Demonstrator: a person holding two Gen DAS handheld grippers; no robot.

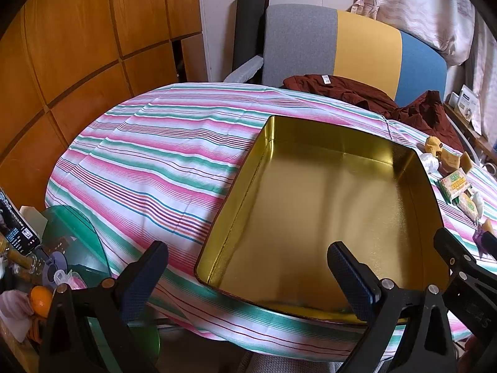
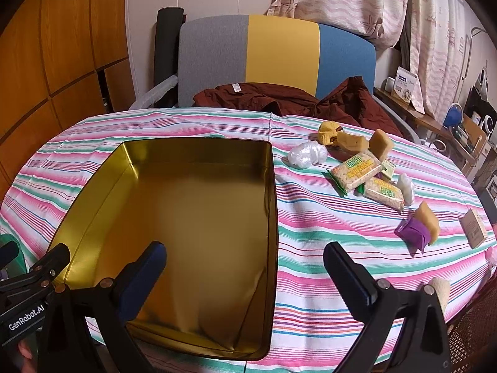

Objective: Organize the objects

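Note:
An empty gold metal tin (image 1: 310, 205) (image 2: 186, 217) lies on the striped tablecloth (image 1: 149, 161) (image 2: 326, 248). To its right lie cracker packets (image 2: 355, 171) (image 1: 455, 183), yellow cake pieces (image 2: 351, 141), white wrapped lumps (image 2: 306, 155), a purple packet (image 2: 413, 233) and a small tan box (image 2: 473, 228). My left gripper (image 1: 248, 267) is open and empty over the tin's near left corner. My right gripper (image 2: 245, 267) is open and empty over the tin's near right edge. The right gripper's fingers (image 1: 456, 255) show in the left wrist view.
A grey, yellow and blue chair (image 2: 279, 59) stands behind the table with a maroon garment (image 2: 295, 99) on it. A green glass side table (image 1: 74, 239) with clutter and an orange (image 1: 40, 300) sits at the left. Shelves with items (image 2: 466, 130) stand at the right.

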